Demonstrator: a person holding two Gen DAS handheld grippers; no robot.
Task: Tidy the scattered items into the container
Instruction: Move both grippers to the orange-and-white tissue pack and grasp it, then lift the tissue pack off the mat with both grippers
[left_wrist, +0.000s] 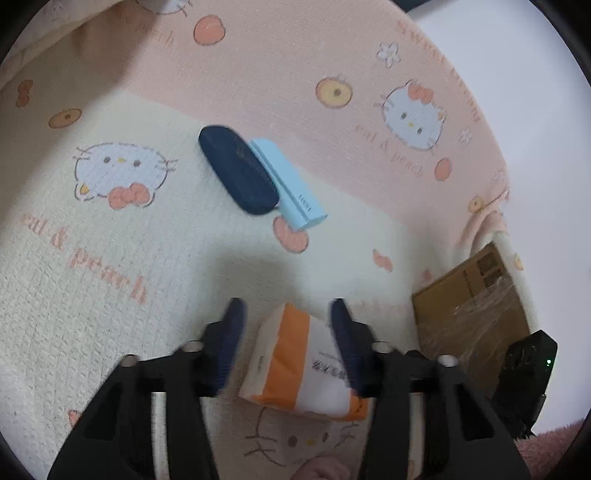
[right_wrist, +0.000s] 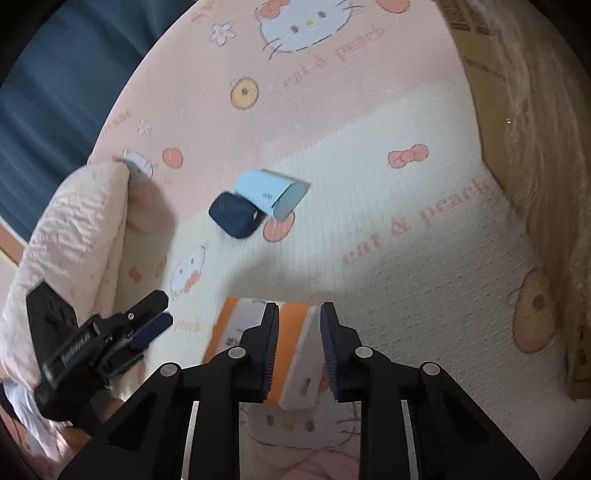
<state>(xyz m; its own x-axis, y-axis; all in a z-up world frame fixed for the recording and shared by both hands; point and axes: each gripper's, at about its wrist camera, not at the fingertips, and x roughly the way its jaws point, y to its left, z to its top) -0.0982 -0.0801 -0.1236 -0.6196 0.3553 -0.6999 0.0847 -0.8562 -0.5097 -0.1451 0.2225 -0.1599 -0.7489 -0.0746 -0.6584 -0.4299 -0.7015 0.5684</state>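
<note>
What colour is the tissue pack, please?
Orange and white tissue pack, clearest in the left wrist view.

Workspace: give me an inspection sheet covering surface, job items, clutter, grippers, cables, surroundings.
Surface: cartoon-cat print blanket, cream and pink.
Job's things: orange-and-white tissue pack lies between both grippers; navy case and light blue box touch side by side; cardboard box at the right edge.
Clutter: folded pink quilt.
Grippers: left gripper open, straddling the pack; right gripper open over the pack's end.
Cables: nothing seen.
Surroundings: blue curtain.
</note>
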